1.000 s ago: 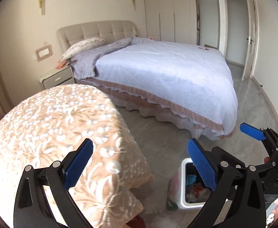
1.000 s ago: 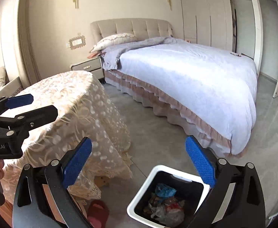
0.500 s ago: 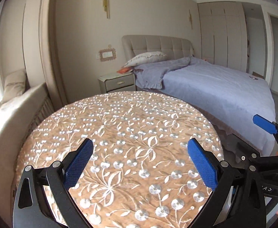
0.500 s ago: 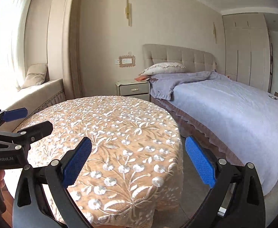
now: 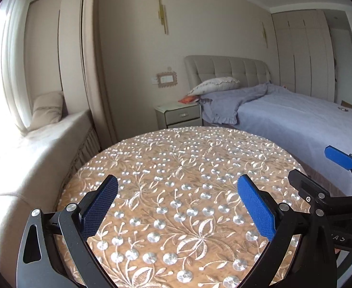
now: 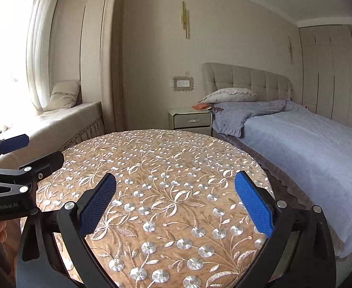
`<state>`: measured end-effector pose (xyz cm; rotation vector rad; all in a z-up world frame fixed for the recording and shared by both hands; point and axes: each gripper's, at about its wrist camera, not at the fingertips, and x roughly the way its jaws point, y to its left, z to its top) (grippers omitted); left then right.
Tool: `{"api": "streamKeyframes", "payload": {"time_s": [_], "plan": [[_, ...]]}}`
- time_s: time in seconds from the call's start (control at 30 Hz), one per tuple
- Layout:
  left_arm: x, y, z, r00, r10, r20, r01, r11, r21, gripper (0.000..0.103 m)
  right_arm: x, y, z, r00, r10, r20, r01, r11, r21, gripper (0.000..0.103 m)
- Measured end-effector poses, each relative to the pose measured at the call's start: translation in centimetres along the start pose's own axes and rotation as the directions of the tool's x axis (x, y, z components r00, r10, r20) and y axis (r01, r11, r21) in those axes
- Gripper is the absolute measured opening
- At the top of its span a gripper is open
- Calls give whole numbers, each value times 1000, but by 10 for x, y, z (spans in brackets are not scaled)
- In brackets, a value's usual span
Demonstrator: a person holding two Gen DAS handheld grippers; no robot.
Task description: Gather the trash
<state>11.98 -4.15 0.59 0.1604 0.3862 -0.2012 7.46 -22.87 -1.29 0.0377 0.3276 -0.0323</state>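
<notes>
My left gripper (image 5: 177,206) is open and empty above the round table (image 5: 180,168) with its tan embroidered cloth. My right gripper (image 6: 174,202) is open and empty above the same table (image 6: 166,163). The right gripper shows at the right edge of the left wrist view (image 5: 320,175); the left gripper shows at the left edge of the right wrist view (image 6: 27,151). No trash lies on the visible tabletop. An orange item (image 6: 201,106) lies on the nightstand (image 6: 191,118). The trash bin is out of view.
A bed (image 6: 308,141) with a pale blue cover stands to the right, close to the table. A cushioned window seat (image 6: 63,120) with a pillow runs along the left. Wardrobes (image 6: 327,76) fill the far right wall.
Both grippers swung up and to the left, away from the white bin on the floor, and now face the tabletop. Both stay open.
</notes>
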Motion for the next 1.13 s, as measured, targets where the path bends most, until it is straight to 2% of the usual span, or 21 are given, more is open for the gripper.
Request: {"api": "streamKeyframes", "payload": {"time_s": [0.37, 0.9, 1.13], "plan": [[-2, 8, 0, 1000, 3, 9, -3, 1000, -21, 98, 2, 9, -1, 1000, -12, 3, 12, 1000, -27, 98], [0, 9, 1, 1000, 10, 4, -10, 1000, -15, 98, 7, 4, -3, 1000, -4, -10, 4, 1000, -8, 98], [4, 9, 3, 1000, -8, -10, 7, 1000, -29, 98, 8, 5, -5, 1000, -3, -15, 3, 1000, -13, 98]]}}
